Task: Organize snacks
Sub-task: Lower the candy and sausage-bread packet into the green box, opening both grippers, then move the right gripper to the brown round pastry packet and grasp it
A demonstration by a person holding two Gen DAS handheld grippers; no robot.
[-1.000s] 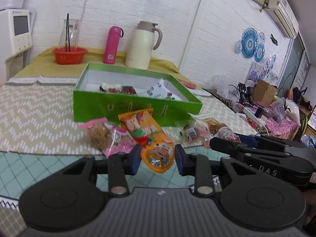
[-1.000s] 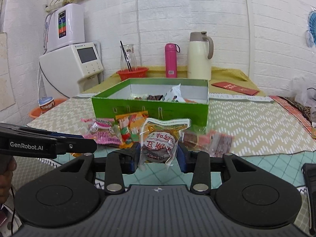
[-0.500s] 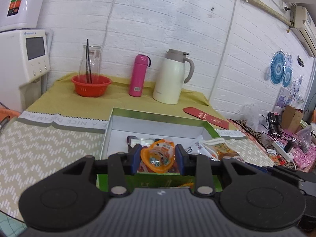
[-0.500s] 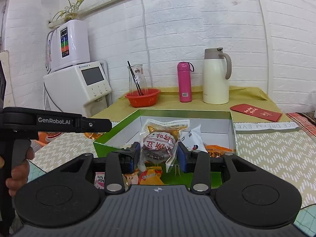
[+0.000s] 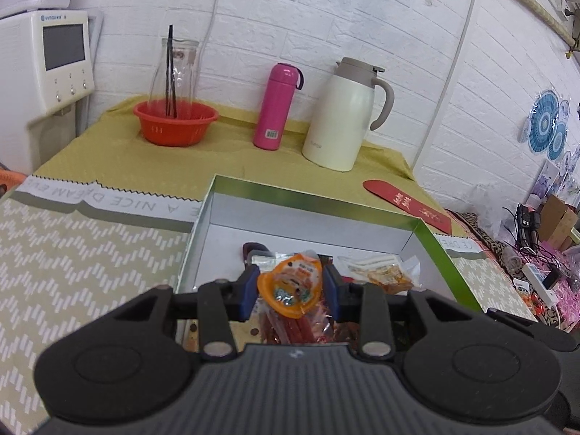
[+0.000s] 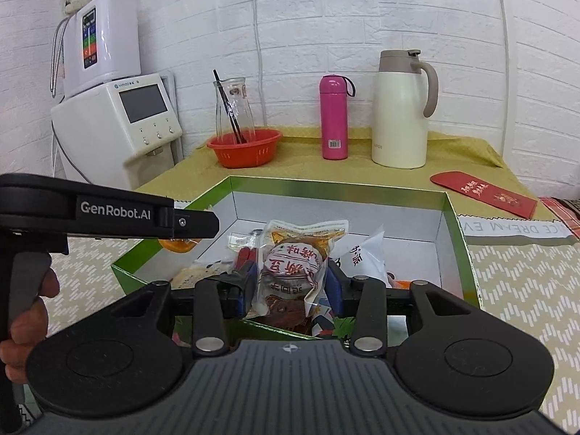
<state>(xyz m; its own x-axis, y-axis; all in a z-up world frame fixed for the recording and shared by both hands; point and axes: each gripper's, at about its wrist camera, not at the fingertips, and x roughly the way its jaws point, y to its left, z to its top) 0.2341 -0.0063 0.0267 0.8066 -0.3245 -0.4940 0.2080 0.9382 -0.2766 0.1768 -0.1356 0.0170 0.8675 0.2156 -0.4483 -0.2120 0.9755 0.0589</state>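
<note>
Orange pouch (image 5: 290, 284), clear bean-cake packet (image 6: 293, 264).

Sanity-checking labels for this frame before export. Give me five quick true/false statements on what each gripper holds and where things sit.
1. The left gripper is shut on an orange snack pouch. True.
2. The right gripper is open with nothing between its fingers. False: it is shut on a clear bean-cake packet.
3. Both held snacks hang over the open green box. True.
4. The green box holds no snacks yet. False: several packets already lie inside, including a white packet.
5. The pink bottle stands inside the red basket. False: it stands on the yellow cloth beside the cream jug; the basket holds a glass carafe.
</note>
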